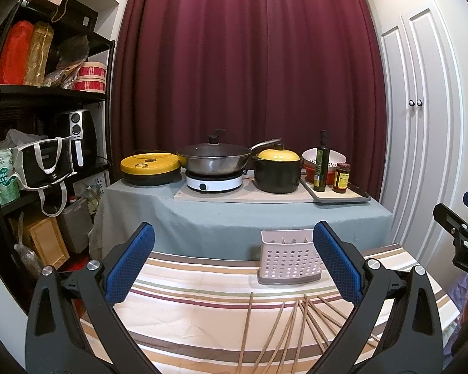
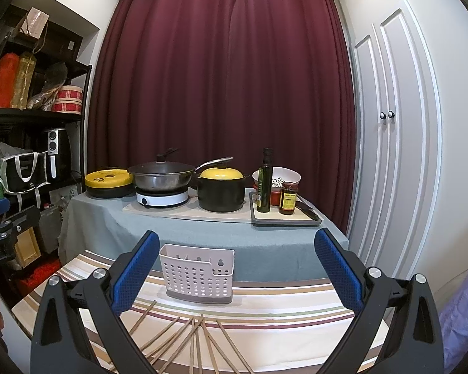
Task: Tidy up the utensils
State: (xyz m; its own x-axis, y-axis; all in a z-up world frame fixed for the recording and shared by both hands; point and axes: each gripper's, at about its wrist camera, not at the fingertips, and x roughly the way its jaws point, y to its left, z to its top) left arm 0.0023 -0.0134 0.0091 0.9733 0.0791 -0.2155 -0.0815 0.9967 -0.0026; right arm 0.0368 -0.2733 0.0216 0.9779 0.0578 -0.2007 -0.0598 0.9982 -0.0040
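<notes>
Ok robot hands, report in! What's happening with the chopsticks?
Left gripper open, empty. Right gripper open, empty. Chopsticks scattered loose on striped cloth, none in the white holder. Nothing blocking.

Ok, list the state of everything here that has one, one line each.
Left claw: open, empty.
Right claw: open, empty.
Utensil holder: upright, empty as far as visible.
Chopsticks: loose, scattered on the striped cloth.
Wok: lidded, on the burner.
Black pot: lidded.
Cabinet doors: shut.
</notes>
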